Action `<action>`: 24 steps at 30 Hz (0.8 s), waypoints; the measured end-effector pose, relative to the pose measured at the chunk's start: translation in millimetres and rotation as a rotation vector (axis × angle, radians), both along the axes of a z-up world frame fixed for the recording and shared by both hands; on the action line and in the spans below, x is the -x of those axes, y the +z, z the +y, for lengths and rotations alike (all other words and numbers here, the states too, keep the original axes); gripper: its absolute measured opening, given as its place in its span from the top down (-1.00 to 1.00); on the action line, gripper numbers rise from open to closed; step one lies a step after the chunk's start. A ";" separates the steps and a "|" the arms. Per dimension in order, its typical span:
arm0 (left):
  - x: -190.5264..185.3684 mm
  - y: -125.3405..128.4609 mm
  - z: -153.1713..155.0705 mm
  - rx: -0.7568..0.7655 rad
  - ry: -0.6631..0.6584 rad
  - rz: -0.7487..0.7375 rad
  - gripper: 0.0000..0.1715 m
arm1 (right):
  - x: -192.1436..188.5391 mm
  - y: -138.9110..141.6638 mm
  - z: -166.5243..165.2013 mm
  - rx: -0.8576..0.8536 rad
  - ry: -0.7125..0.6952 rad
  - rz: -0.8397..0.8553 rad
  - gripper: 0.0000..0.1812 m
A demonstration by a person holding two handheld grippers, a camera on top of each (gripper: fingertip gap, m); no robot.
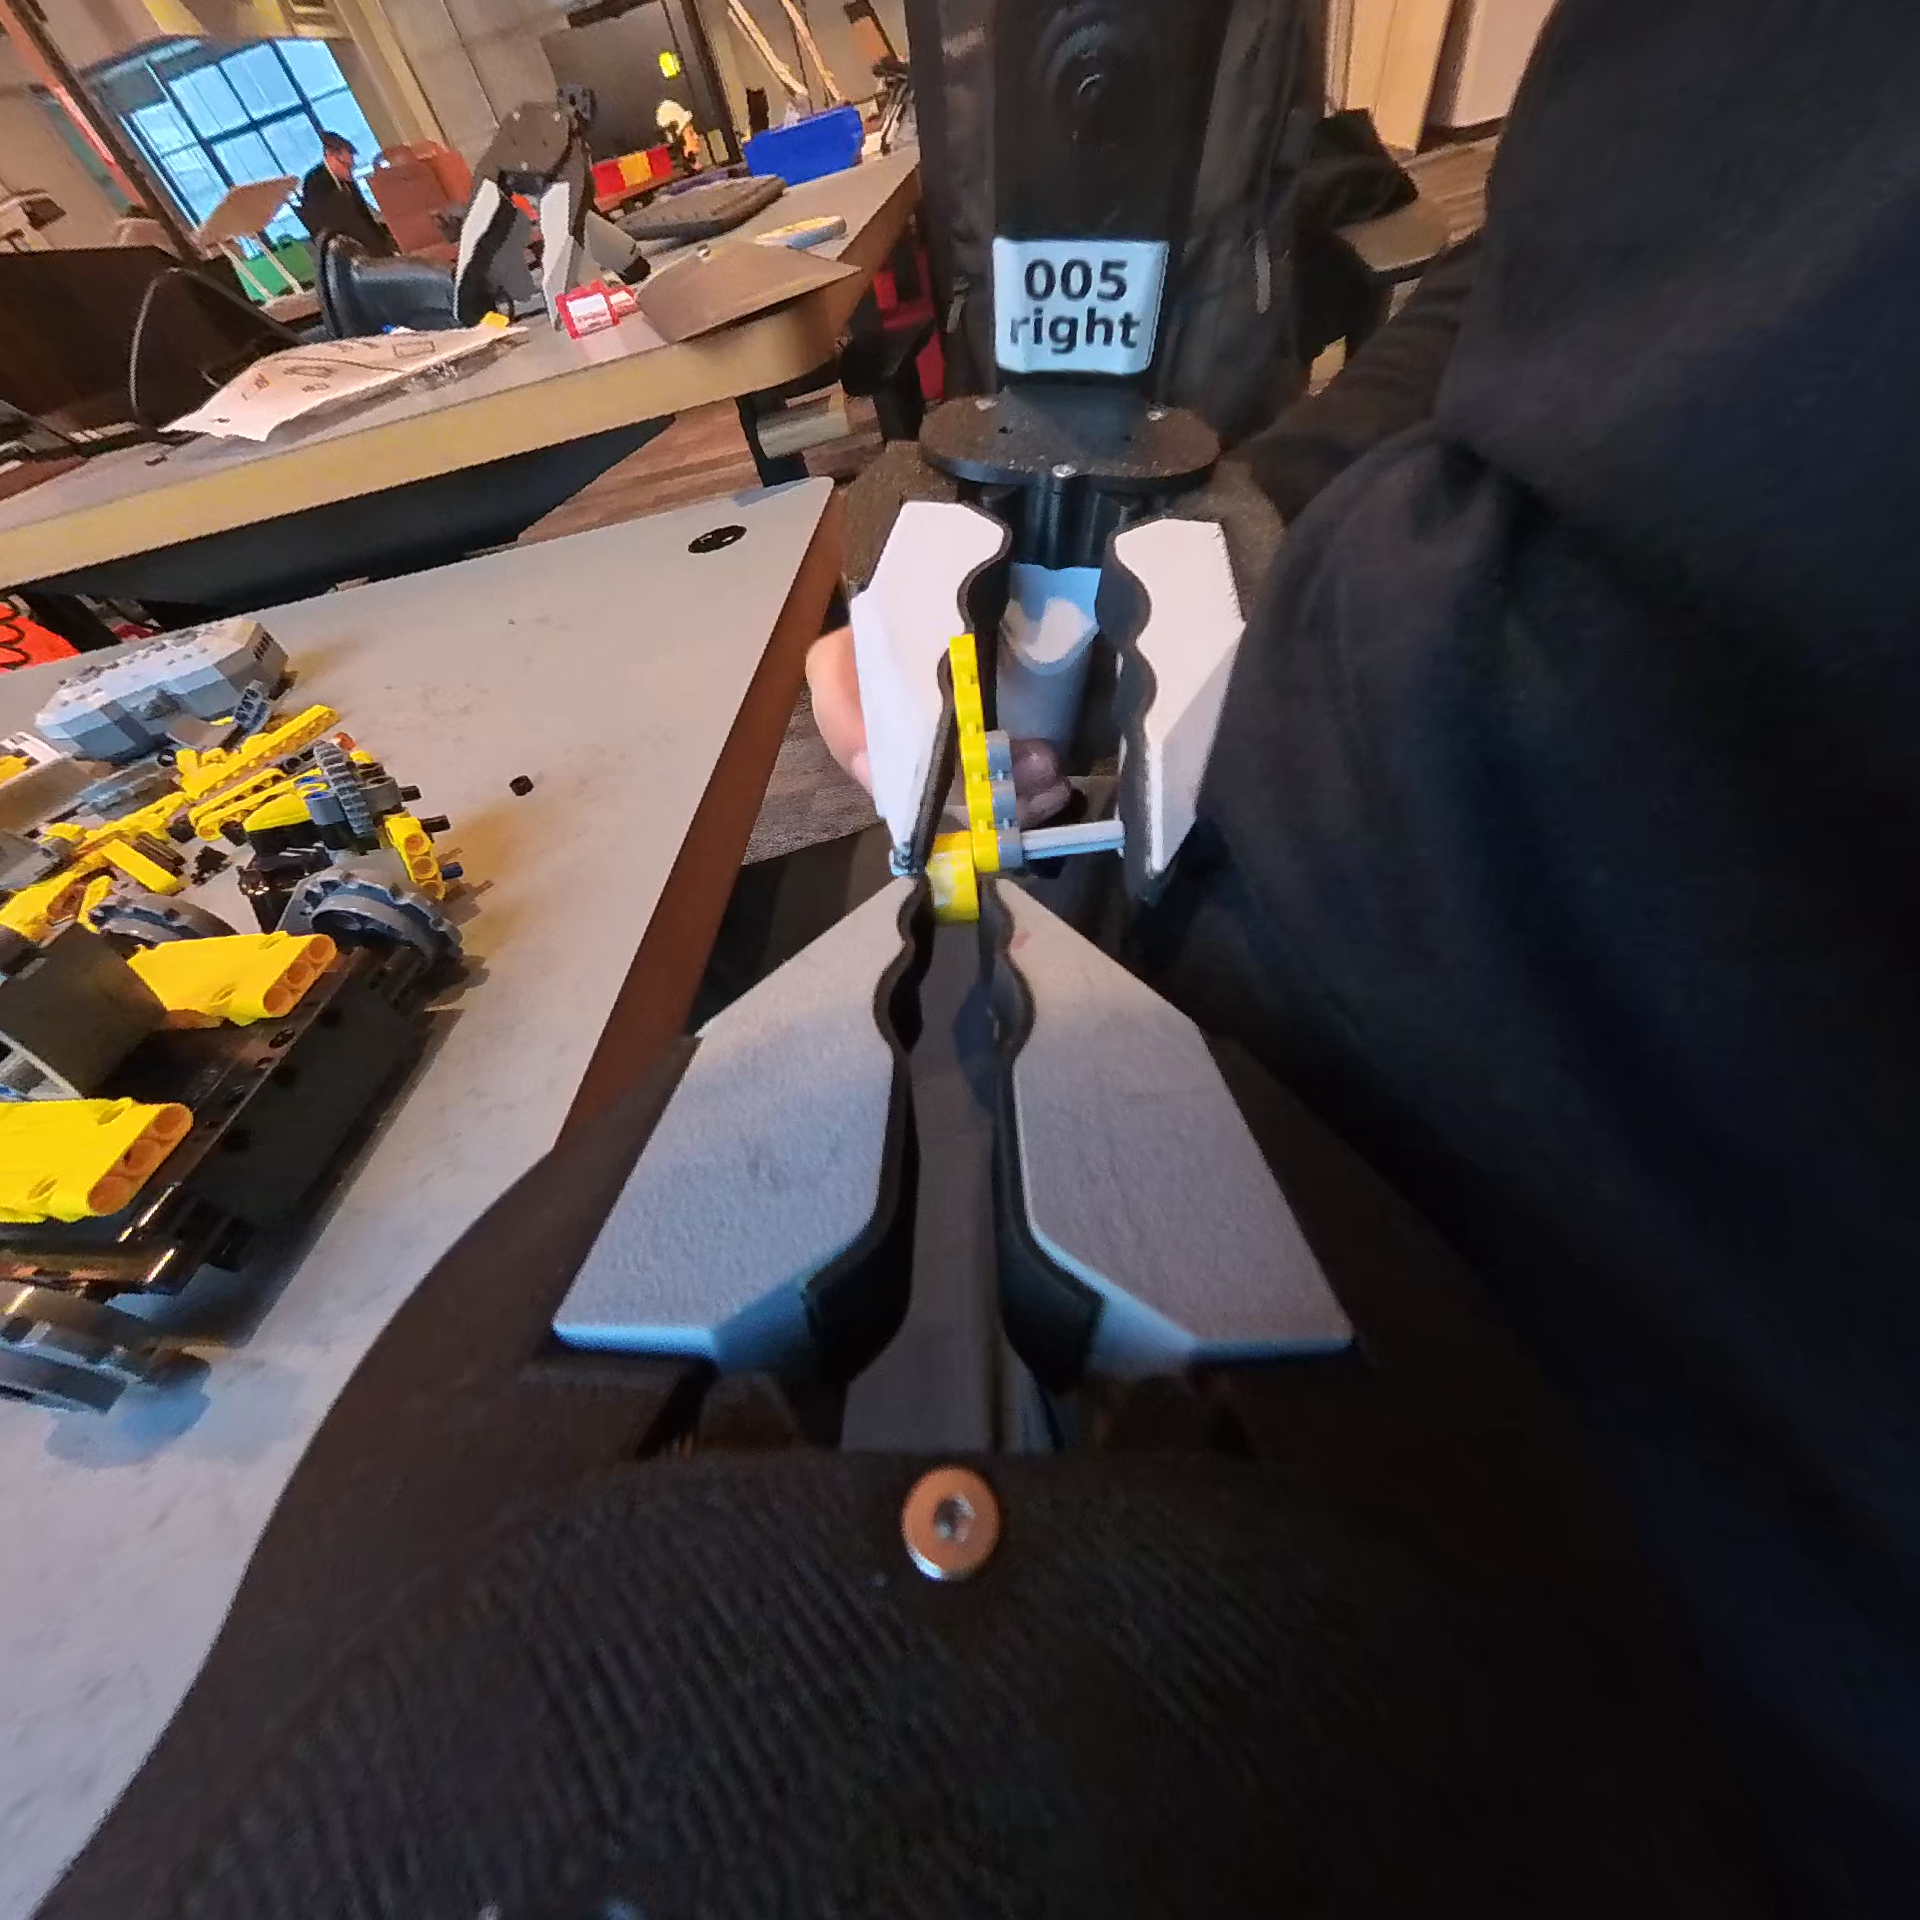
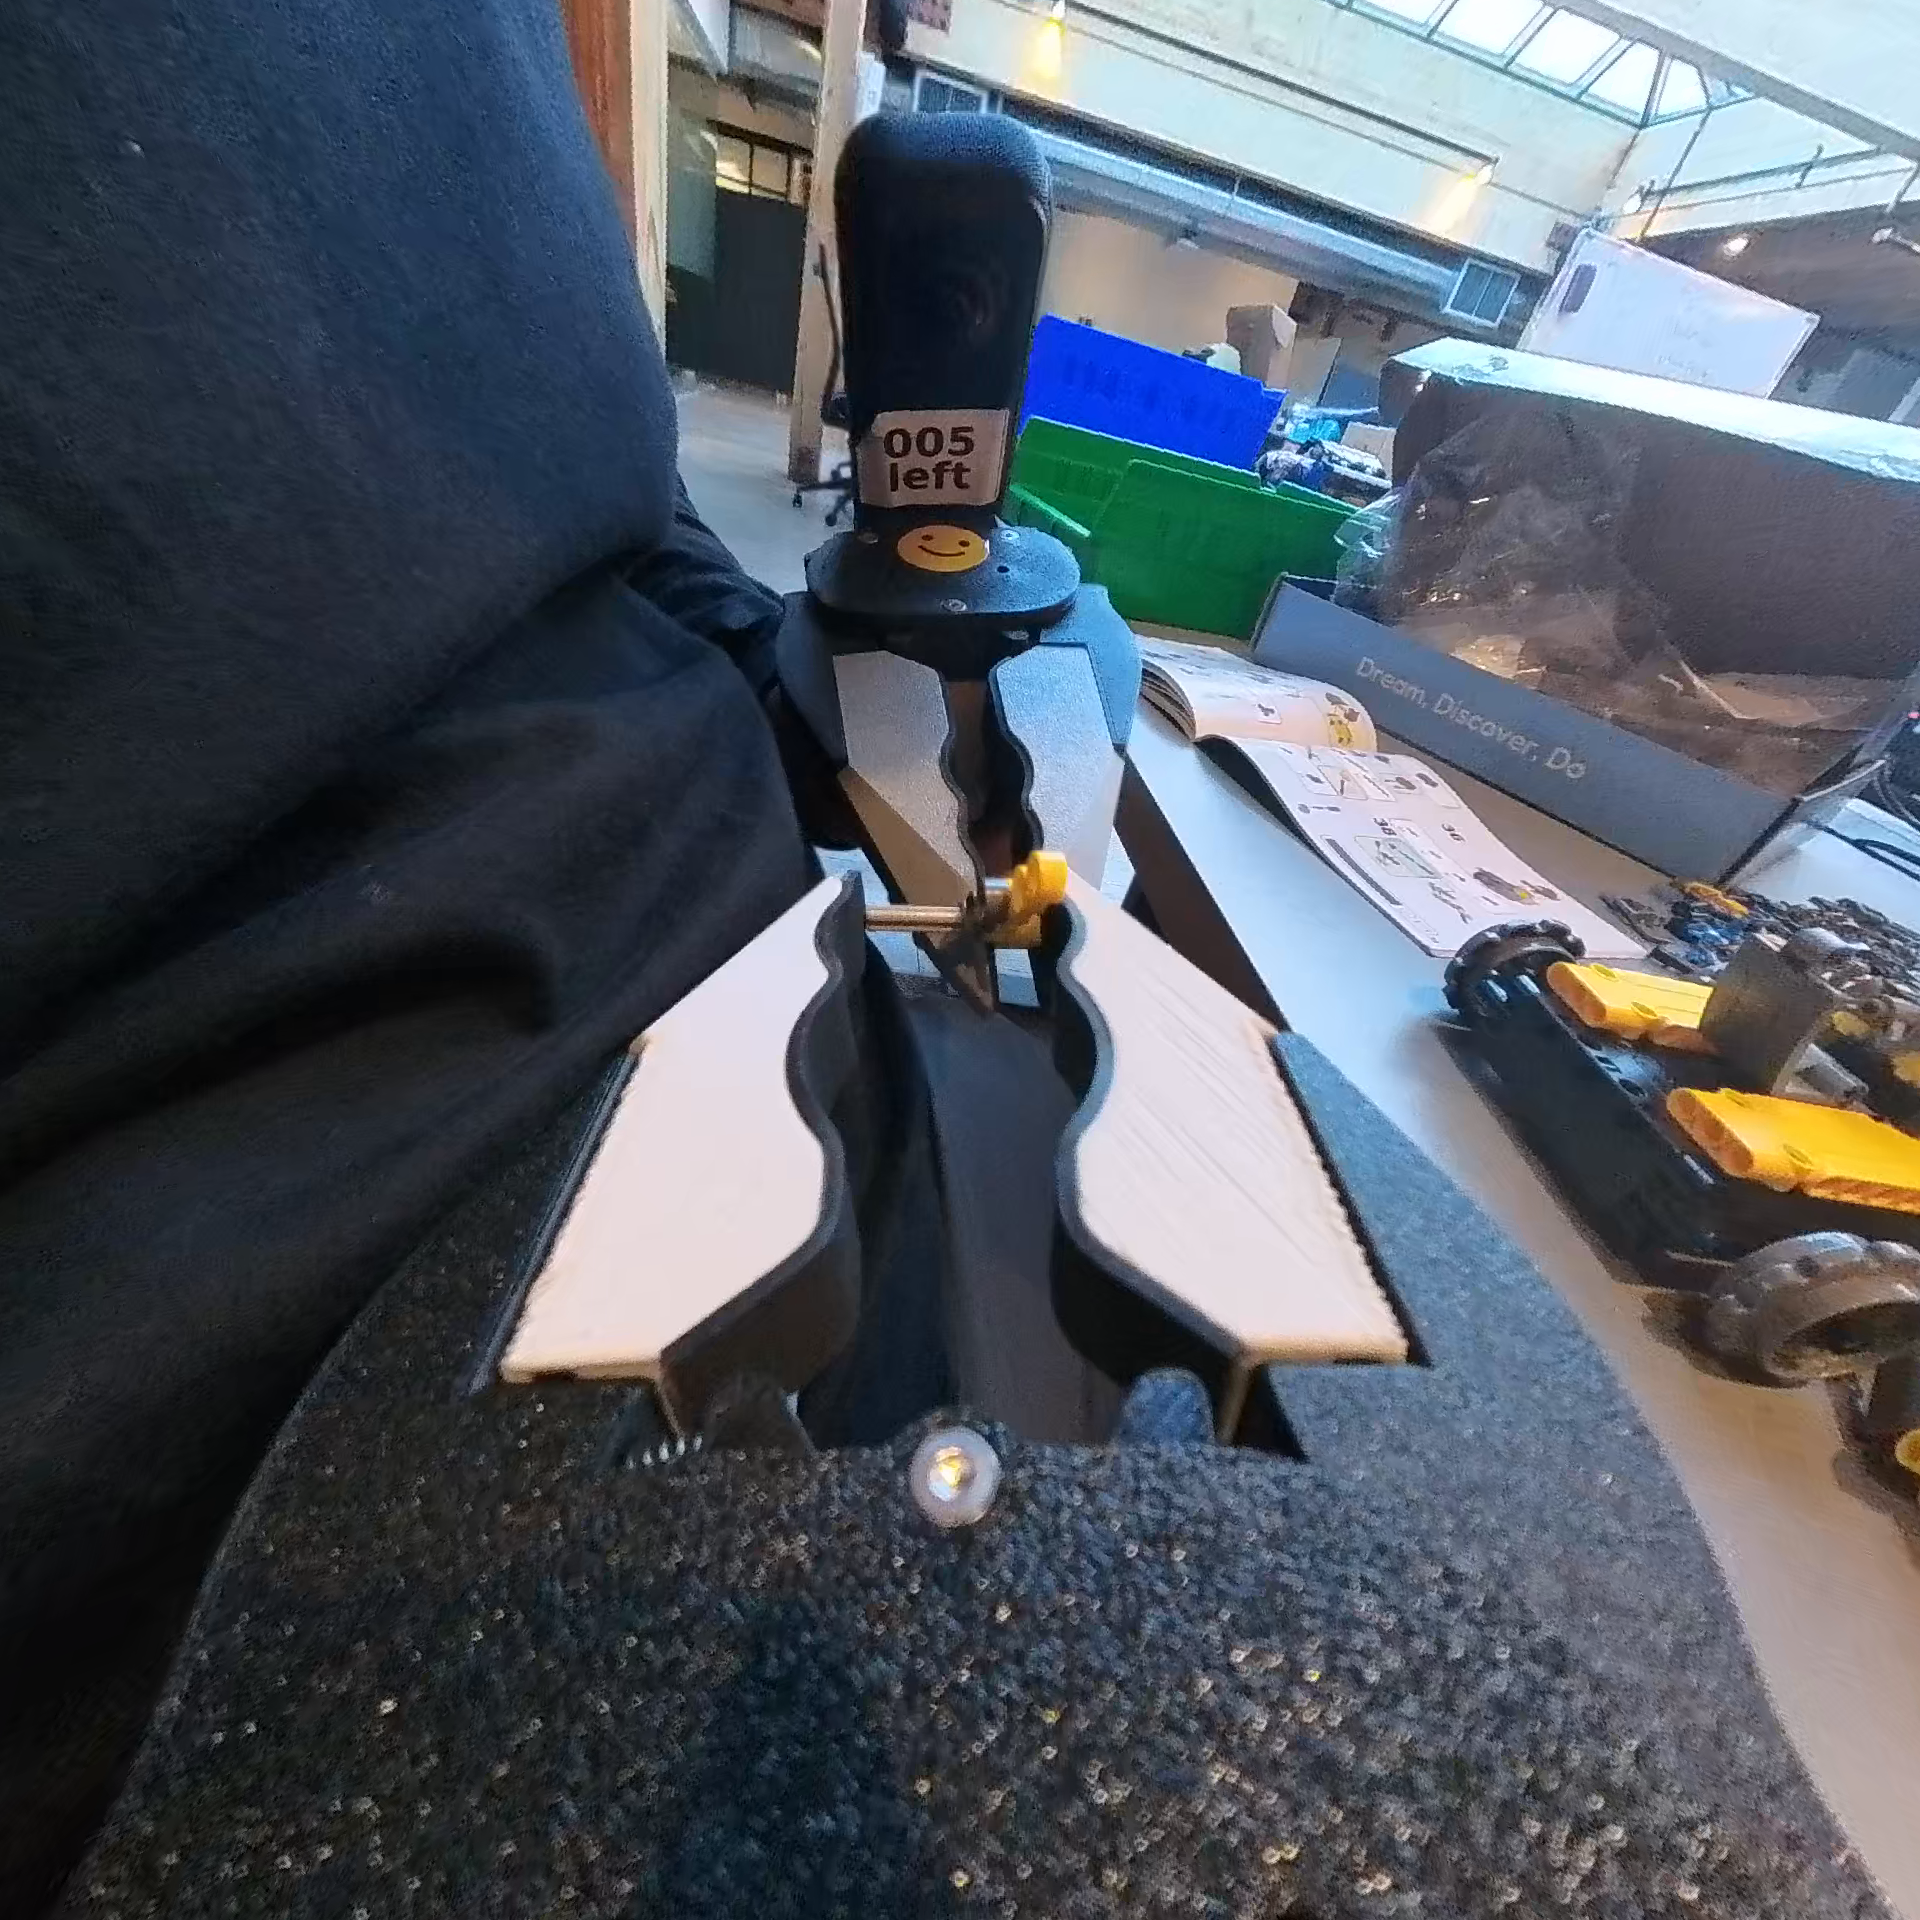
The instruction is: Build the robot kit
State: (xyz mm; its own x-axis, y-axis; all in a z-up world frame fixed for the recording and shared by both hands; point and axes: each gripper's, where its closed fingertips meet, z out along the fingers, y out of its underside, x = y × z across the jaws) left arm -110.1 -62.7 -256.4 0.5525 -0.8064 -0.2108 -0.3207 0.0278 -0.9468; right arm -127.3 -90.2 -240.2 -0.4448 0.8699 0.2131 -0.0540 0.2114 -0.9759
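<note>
My left gripper (image 1: 958, 899) is shut on the lower end of a thin yellow holed beam (image 1: 971, 727) with a grey axle (image 1: 1070, 836) stuck sideways through it. It holds this in the air off the table's edge, in front of a person's dark clothing (image 1: 1558, 935). My right gripper (image 2: 956, 914) faces it, open, with its white fingertips on either side of the assembly. The axle (image 2: 909, 916) points at one fingertip and the yellow piece (image 2: 1034, 883) sits by the other. I cannot tell whether they press on it. A hand (image 1: 831, 707) shows behind the right gripper (image 1: 1023, 857).
A grey table (image 1: 582, 707) carries a part-built black and yellow toy vehicle (image 1: 208, 1039) with grey wheels and a pile of loose yellow, grey and black parts (image 1: 260, 810). An open instruction booklet (image 2: 1403, 821) and a grey box (image 2: 1558, 769) lie farther along the table. Both grippers' tips are close together, under 4 cm apart.
</note>
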 end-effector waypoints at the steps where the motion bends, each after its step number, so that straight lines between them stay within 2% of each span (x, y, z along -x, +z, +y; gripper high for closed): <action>1: -0.1 0.7 -0.2 0.002 0.002 -0.002 0.94 | -0.3 0.8 -0.1 0.013 0.005 0.003 0.63; 13: -2.4 3.1 -2.2 0.113 -0.015 -0.091 0.94 | -2.3 6.8 0.4 0.242 0.077 0.029 0.62; 18: -3.6 8.0 -5.1 0.106 -0.044 -0.130 0.94 | -3.4 10.9 -2.1 0.237 0.094 0.032 0.63; 24: -3.3 10.7 -2.2 0.121 -0.029 -0.168 0.94 | -4.0 13.1 1.1 0.211 0.045 0.044 0.62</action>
State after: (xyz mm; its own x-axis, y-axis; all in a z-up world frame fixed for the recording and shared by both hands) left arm -106.8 -64.8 -245.7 0.5477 -0.8365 -0.0185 -0.1590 -0.0824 -0.9838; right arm -123.3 -89.1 -227.0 -0.4785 0.8767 0.0488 -0.1023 -0.0005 -0.9948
